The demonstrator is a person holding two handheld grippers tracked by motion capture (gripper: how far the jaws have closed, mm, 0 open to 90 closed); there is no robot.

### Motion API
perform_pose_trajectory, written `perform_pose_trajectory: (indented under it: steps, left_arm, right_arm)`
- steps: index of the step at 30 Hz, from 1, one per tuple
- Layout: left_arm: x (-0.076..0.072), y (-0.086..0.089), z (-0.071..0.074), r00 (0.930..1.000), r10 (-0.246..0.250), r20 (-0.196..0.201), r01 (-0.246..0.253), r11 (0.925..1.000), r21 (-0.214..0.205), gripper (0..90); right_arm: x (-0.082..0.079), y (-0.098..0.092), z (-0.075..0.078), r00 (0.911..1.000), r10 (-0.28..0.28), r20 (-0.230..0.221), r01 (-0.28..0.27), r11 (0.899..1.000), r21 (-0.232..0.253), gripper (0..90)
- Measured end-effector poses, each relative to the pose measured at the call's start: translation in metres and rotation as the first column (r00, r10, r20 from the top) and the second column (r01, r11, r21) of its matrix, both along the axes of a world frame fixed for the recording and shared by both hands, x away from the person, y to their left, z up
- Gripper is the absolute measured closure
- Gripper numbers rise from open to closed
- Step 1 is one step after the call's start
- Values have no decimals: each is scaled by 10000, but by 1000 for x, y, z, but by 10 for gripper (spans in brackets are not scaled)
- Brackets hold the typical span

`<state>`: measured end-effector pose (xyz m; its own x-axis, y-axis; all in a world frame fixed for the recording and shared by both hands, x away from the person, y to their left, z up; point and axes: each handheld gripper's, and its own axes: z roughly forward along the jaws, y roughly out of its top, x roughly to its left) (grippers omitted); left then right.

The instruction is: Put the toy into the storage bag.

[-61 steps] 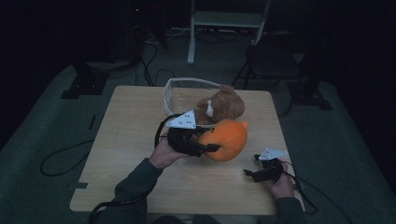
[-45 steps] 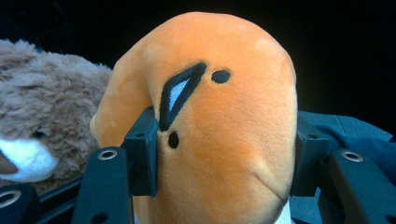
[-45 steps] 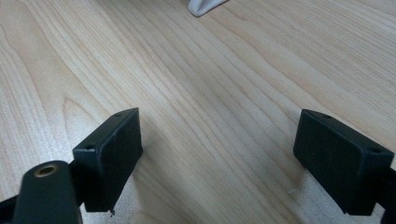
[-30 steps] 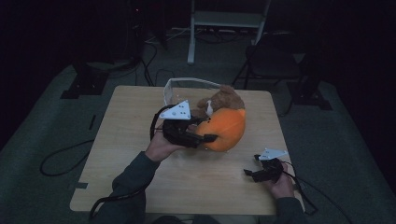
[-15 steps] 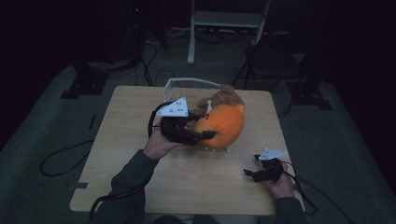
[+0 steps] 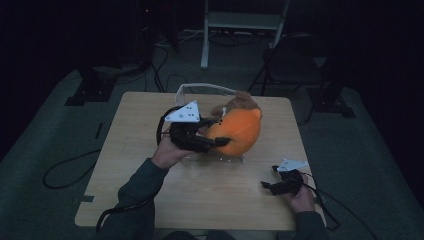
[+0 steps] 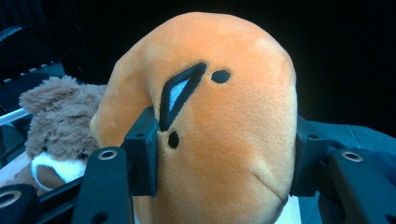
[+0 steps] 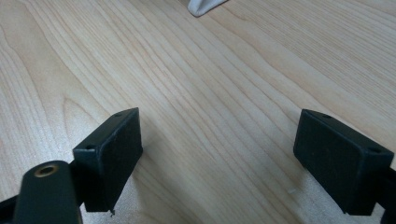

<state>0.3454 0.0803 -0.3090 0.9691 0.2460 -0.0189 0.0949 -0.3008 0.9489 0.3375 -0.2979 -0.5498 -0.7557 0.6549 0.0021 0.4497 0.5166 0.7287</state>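
The left gripper (image 6: 212, 140) holds an orange plush toy (image 6: 239, 131) over the middle of the wooden desk (image 6: 130, 165). Its two black fingers (image 7: 142, 156) press into the toy's sides, one on each flank, and the soft body bulges up and outward between them. In the left gripper view the toy's face sits just beside the left-hand finger: a black-outlined shape with a pale blue patch inside, and two small black dots, one above it and one below. The toy appears lifted off the desk, with its far end over a clear bin (image 6: 200, 92) that stands on the far side of the fingers.

A brown teddy bear (image 6: 239, 101) lies just behind the orange toy, beyond the fingertips, touching or nearly touching it; in the left gripper view its furry head and white muzzle (image 7: 51, 135) show to the left of the left-hand finger, lower than the toy's crown. The bear seems to lie at or in the clear bin, though which cannot be told.

The right gripper (image 6: 270, 186) rests low at the near right part of the desk, well apart from both toys. Its fingers (image 8: 109, 156) stand wide apart, with bare wood grain between them. A small pale object (image 8: 203, 5) lies on the desk well ahead of the fingertips; what it is cannot be told.
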Motion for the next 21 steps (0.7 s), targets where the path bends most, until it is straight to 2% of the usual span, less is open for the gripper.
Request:
perform_pose_trajectory:
  steps: [21]
  left_arm:
    - [4,8,8,9998,175,78,-173,9997,-153,419]
  right_arm:
    - [0,0,0,10000,-5,-8,5,10000,-1,147]
